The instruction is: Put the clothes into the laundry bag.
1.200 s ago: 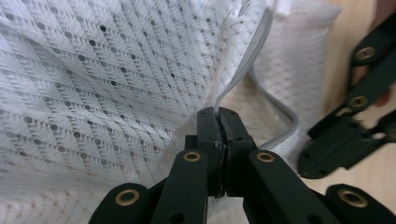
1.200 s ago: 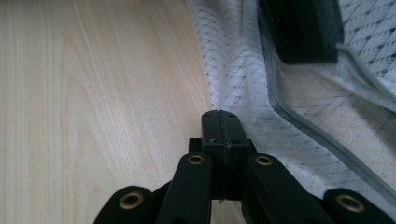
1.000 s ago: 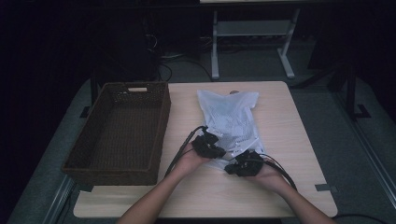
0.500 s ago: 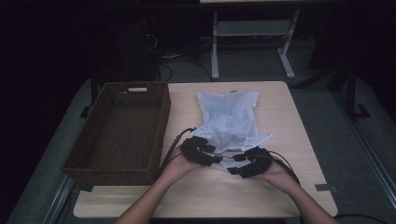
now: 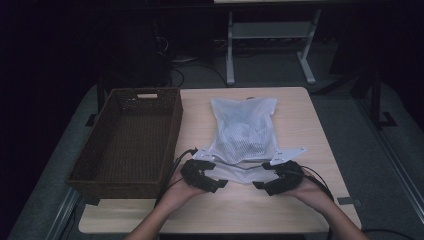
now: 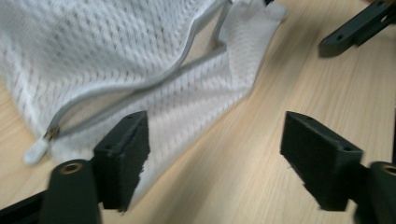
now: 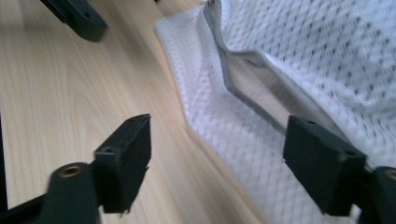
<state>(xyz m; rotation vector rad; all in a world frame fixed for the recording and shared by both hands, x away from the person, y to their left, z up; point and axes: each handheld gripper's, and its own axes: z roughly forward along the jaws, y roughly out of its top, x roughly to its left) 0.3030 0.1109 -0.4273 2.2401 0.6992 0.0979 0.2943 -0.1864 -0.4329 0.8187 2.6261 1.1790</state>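
Mesh bag point(image 5: 243, 132) lies on table point(image 5: 320, 125), right of basket point(image 5: 127, 140).

White mesh bag point(image 5: 243, 131), dark-brown basket point(image 5: 131, 140)

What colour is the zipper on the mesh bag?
Grey, on a white mesh bag; zipper shows best in the left gripper view.

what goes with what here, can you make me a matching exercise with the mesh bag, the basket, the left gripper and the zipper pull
Things:
1. mesh bag
2. wicker basket
3. left gripper
4. zipper pull

States or places:
a. dark brown, at the table's left side
b. white, lying flat at mid table
c. fingers apart, nothing between them
d. at the end of the grey zipper, beside a black finger

Pairs: 1-b, 2-a, 3-c, 4-d
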